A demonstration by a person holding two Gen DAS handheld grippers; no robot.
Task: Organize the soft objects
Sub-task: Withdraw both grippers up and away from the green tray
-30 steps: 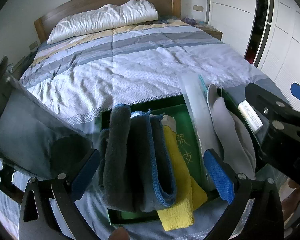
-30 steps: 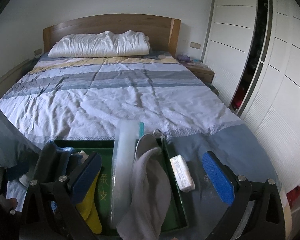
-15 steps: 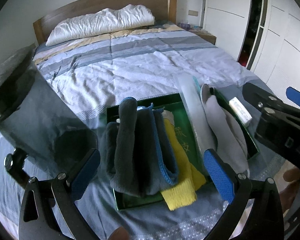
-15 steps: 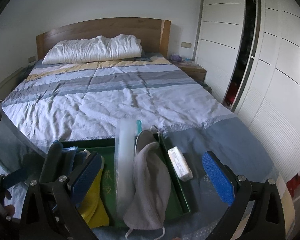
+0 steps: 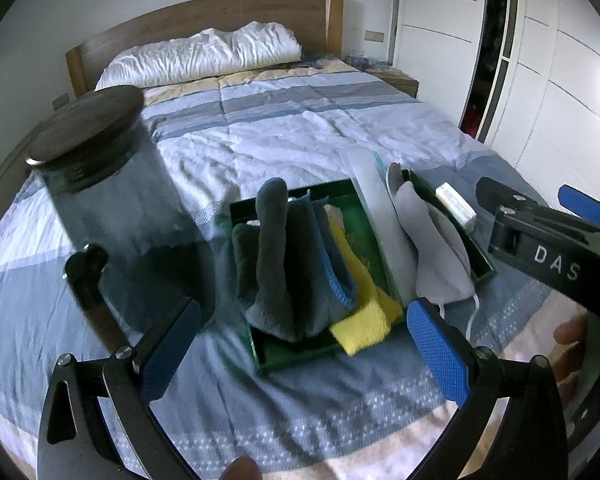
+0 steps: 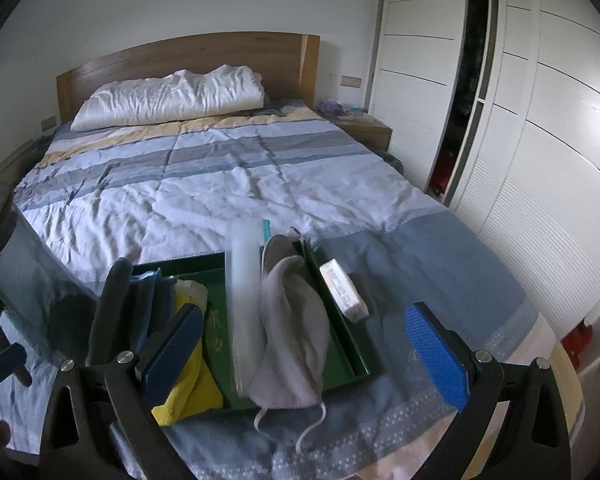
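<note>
A green tray (image 5: 300,354) lies on the bed's foot end. In it stand a folded grey towel (image 5: 272,264), a blue-edged cloth (image 5: 332,264) and a yellow cloth (image 5: 364,320). Beside them are a translucent long case (image 5: 376,216) and a grey face mask (image 5: 436,256) that hangs over the front rim. My left gripper (image 5: 304,312) is open above the tray's near edge and holds nothing. My right gripper (image 6: 304,316) is open too, over the tray (image 6: 346,344) and the mask (image 6: 292,328), apart from both. The yellow cloth (image 6: 192,388) sits behind its left finger.
A dark see-through jar (image 5: 112,184) with a flat lid stands left of the tray. A small white pack (image 5: 456,204) lies on the quilt just right of it. A white pillow (image 6: 168,96) and wooden headboard are far back. White wardrobe doors (image 6: 540,160) line the right side.
Both grippers have drawn back and up from the tray, which now looks smaller and farther. The dark jar's lid has come into view at the left.
</note>
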